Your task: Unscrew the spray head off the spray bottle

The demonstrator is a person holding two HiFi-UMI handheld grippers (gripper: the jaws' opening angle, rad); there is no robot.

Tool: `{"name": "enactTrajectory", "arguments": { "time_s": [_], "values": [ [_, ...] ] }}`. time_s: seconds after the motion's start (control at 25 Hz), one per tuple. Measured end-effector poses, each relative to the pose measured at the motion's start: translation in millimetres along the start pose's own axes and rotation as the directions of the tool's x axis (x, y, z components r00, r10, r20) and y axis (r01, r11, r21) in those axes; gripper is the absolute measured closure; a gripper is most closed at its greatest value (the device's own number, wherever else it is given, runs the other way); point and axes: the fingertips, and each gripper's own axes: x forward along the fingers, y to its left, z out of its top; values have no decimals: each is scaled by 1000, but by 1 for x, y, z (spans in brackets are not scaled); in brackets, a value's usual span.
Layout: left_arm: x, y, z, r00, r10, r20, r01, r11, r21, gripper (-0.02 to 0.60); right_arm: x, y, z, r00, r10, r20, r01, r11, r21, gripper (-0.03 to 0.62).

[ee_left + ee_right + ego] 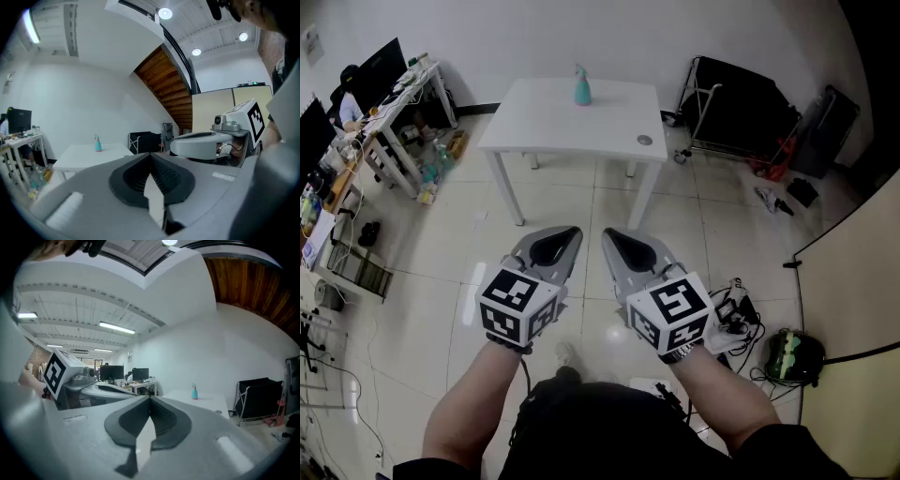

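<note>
A small teal spray bottle (582,87) with a paler spray head stands upright near the far edge of a white table (534,131). It shows small and far off in the left gripper view (97,145) and the right gripper view (194,392). Both grippers hang side by side over the floor, well short of the table. The left gripper (565,232) is shut with nothing between its jaws. The right gripper (610,234) is shut and empty too. In each gripper view the other gripper appears alongside.
A small round grey object (645,141) lies on the table's right part. A black folding cart (741,112) stands right of the table. Desks with monitors (375,75) and clutter line the left wall. Cables and a green-black item (792,354) lie on the floor at right.
</note>
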Motion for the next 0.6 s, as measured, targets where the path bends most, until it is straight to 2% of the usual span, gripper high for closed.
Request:
{"name": "enactTrajectory", "arguments": {
  "time_s": [0.6],
  "values": [
    [21, 87, 16, 998, -50, 25, 50, 999, 8, 565, 91, -3, 17, 999, -45, 1, 45, 999, -18, 604]
  ]
}}
